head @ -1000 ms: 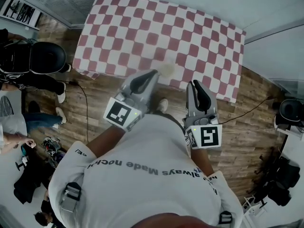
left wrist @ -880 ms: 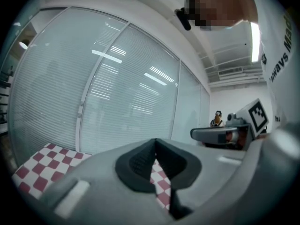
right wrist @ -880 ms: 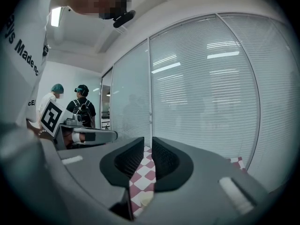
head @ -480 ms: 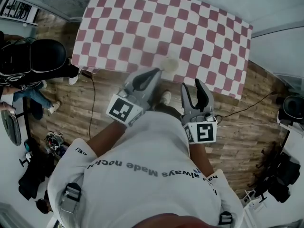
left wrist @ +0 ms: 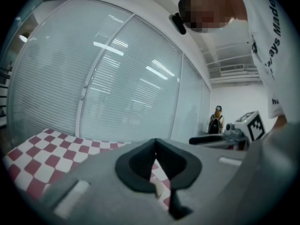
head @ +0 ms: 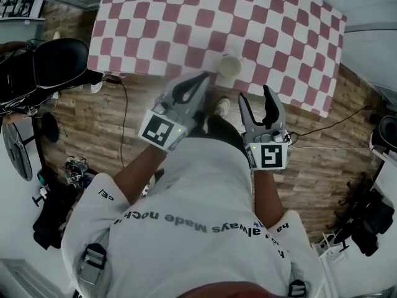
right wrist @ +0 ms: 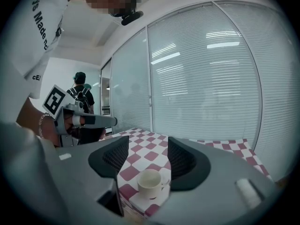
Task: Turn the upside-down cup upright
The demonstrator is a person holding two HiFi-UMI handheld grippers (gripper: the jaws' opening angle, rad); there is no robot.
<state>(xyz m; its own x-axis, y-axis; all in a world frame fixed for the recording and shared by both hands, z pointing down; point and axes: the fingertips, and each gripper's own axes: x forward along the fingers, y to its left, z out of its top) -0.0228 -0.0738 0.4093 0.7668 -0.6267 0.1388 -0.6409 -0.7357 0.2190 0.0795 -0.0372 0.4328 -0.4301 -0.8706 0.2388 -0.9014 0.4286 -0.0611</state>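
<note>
The right tool (head: pixel 255 101) has just been opening its jaws, now apart and empty, framing the cup (head: pixel 229 65) by the near edge of the bench (head: pixel 155 17), seemingly still mouth-down, while the left tool (head: pixel 200 79) hangs closed off that same edge, both now nearer the bench, so pickup looks next.

A rectangular table (head: pixel 161 23), spread with a red-and-white checked cloth (head: pixel 279 36), stands on a brown wood-plank floor (head: pixel 118 129). The cloth drapes over the table's near edge. On it stands a small cream-coloured cup (head: pixel 229 65), close to the near edge and somewhat right of the middle. Its top seems to be a closed flat base, so it is probably mouth-down, though the view is soft.
</note>
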